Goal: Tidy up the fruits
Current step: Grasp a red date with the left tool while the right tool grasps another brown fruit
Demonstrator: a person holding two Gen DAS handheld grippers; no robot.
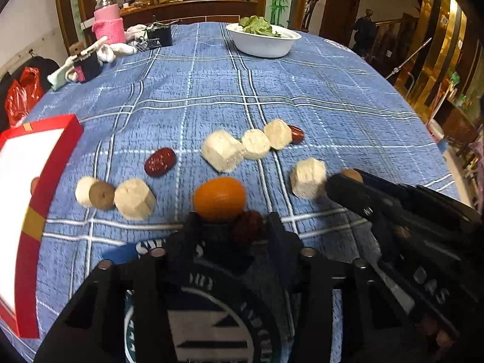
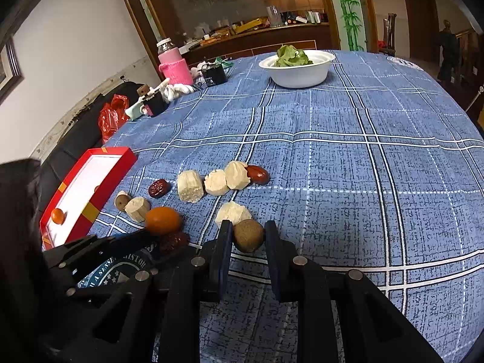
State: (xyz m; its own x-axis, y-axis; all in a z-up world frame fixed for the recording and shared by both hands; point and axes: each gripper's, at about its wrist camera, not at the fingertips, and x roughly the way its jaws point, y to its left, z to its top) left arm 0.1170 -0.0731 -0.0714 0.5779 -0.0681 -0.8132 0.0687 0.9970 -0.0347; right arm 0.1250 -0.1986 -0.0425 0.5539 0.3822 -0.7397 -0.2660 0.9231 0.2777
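Blue plaid tablecloth [image 2: 348,157] | right gripper [image 2: 248,236] pinches brown round fruit [image 2: 248,236] | left gripper [image 1: 234,227] closes around wrinkled red date [image 1: 248,228], orange kumquat [image 1: 219,198] just beyond tips | risk: kumquat nudged, rolls away.

text: "A SENSE" and "HISTOR", partly hidden | on: round emblem [image 2: 115,275] on tablecloth [image 2: 332,166]

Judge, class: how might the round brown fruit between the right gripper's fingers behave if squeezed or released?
The round brown fruit looks ball-shaped, so it would probably roll on the tablecloth if released. Its dull skin suggests decent grip in the right gripper. Small, likely light.
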